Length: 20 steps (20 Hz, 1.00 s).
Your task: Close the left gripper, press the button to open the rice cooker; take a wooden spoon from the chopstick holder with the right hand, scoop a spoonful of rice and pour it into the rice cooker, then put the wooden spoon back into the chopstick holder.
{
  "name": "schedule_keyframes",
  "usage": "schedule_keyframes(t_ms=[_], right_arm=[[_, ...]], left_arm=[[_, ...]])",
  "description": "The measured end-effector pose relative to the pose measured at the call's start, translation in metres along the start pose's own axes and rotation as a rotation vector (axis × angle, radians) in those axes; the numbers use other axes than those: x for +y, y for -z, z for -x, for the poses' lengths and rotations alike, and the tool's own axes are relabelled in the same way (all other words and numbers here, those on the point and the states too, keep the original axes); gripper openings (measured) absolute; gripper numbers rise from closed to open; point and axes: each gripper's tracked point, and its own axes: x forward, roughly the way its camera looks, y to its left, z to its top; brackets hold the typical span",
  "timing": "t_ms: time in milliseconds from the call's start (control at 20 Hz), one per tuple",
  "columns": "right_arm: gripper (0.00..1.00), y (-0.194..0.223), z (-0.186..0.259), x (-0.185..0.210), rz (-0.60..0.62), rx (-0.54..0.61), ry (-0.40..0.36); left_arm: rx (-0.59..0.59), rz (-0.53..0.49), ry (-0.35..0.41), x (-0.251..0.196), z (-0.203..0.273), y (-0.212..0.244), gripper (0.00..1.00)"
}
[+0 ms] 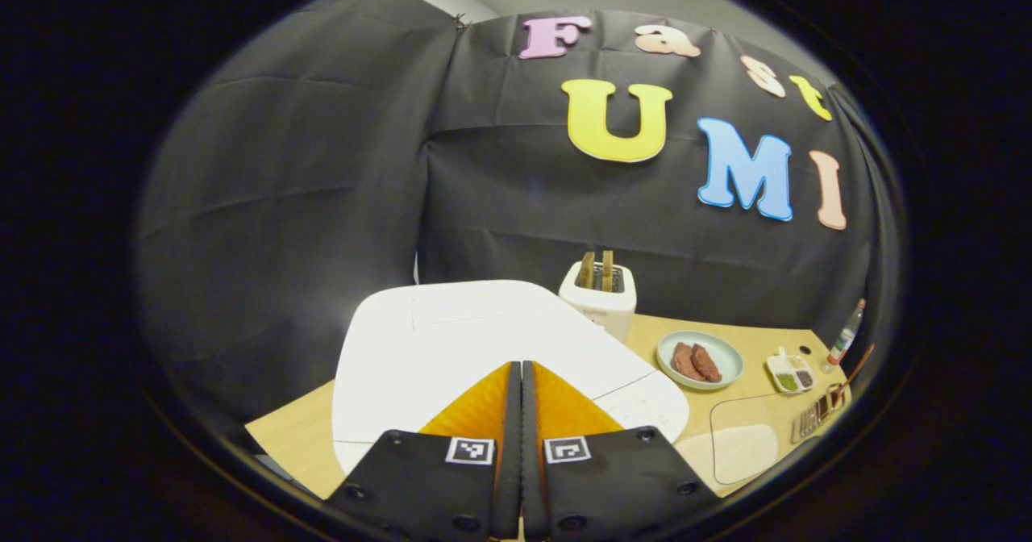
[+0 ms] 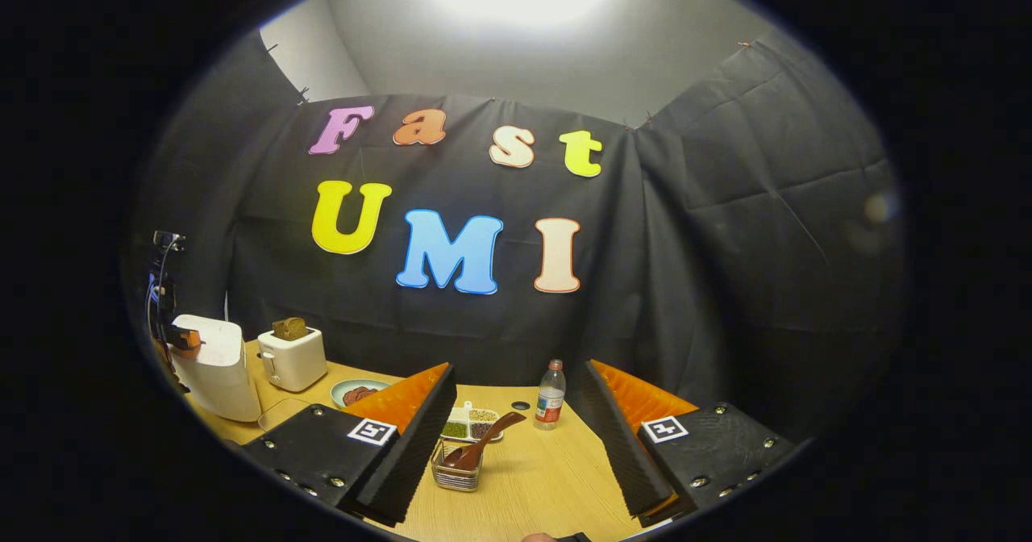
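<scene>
White, smooth plastic takes up the lower middle of the left gripper view: the rice cooker (image 1: 451,348), the biggest thing on the wooden table (image 1: 298,437), its lid down and not yet opened. It looks heavy and rigid enough to stay put under a push, though its glossy top could let a tip slide, so a press should go squarely onto the button; I cannot pick the button out for certain from here. The left gripper (image 1: 522,381) hangs right over the lid with its two fingers drawn together, no gap between them and nothing held, which suits pressing. In the right gripper view the same cooker stands at the far left. Behind it is a white toaster (image 2: 292,356), then a pale plate (image 2: 355,393) with brown pieces, a small divided dish (image 2: 472,421) and a clear bottle (image 2: 551,397) near the middle. The right gripper (image 2: 516,425) is spread wide and empty, low in the frame. Between its fingers, toward the left one, sits the wire chopstick holder (image 2: 457,469), light and likely to tip or drag. The wooden spoon (image 2: 484,445) leans in it, bowl down and handle slanting up to the right; it is stiff, light and fairly grippy, best pinched on the free upper handle.
</scene>
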Motion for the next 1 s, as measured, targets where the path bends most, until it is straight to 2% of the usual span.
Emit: schedule_keyframes(t_ms=[100,300,600,750,900,950,1000], right_arm=[[0.95,0.005,0.001,-0.002,-0.019,0.011,0.002],[0.95,0.011,0.003,-0.004,-0.059,0.016,-0.009],[0.95,0.012,-0.007,-0.008,-0.055,0.014,-0.028],[0.95,0.013,-0.014,-0.004,-0.058,0.009,-0.057],[0.95,0.015,-0.023,-0.002,-0.058,0.007,-0.085],[0.95,0.016,-0.027,-0.001,-0.063,0.009,-0.096],[0.95,0.018,-0.033,0.000,-0.068,0.012,-0.103]], left_arm=[[-0.003,-0.005,-0.012,0.000,-0.002,0.005,0.09],[-0.002,-0.107,-0.028,0.001,0.005,-0.010,0.08],[-0.196,-0.134,-0.059,0.000,0.030,-0.107,0.11],[-0.283,-0.135,-0.075,0.004,0.053,-0.143,0.08],[-0.367,-0.130,-0.020,-0.016,0.091,-0.165,0.09],[-0.382,-0.140,0.005,-0.024,0.102,-0.167,0.17],[-0.400,-0.157,0.018,-0.030,0.109,-0.170,0.45]])
